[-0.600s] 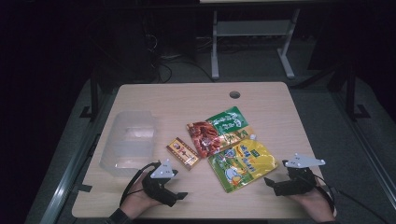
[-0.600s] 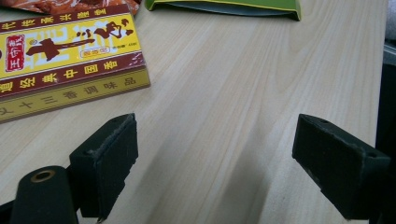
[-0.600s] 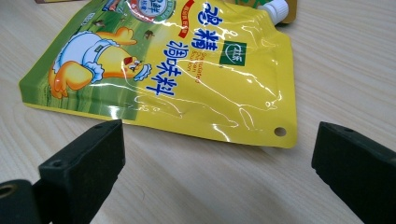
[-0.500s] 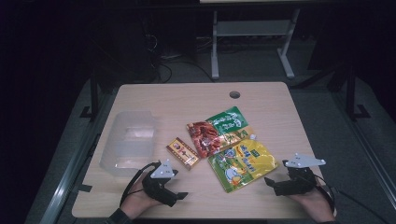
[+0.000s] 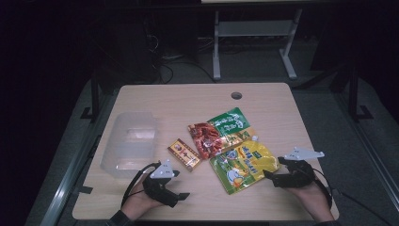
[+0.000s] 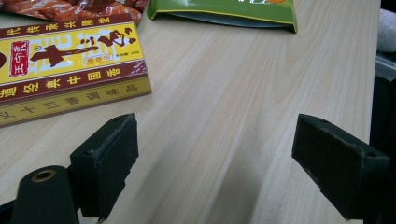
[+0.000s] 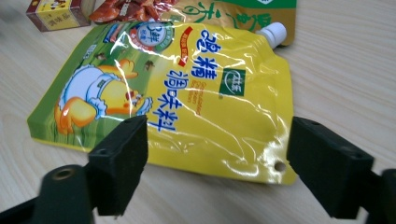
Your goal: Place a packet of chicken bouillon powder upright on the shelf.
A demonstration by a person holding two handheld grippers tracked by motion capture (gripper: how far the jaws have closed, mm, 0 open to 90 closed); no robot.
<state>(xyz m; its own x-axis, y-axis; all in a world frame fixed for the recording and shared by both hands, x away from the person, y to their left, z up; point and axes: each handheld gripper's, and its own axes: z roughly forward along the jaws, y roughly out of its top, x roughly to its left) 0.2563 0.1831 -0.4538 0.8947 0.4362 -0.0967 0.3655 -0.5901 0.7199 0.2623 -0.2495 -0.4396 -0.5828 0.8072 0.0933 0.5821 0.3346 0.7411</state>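
Observation:
A yellow-and-green spouted pouch [image 5: 242, 162] [image 7: 187, 93] lies flat near the table's front right. Just right of it my right gripper [image 5: 272, 175] [image 7: 217, 175] rests low, jaws wide open and facing the pouch's near edge, nothing between them. A red-and-yellow seasoning box [image 5: 184, 154] [image 6: 65, 65] lies left of the pouch. My left gripper [image 5: 181, 192] [image 6: 217, 170] sits on the table in front of the box, open over bare wood. A red snack bag [image 5: 205, 139] and a green packet [image 5: 229, 121] lie behind the pouch.
A clear plastic tub [image 5: 129, 143] stands at the table's left side. A round cable hole [image 5: 236, 95] marks the far edge of the wooden table [image 5: 179, 103]. A white metal stand [image 5: 254, 33] is on the dark floor beyond.

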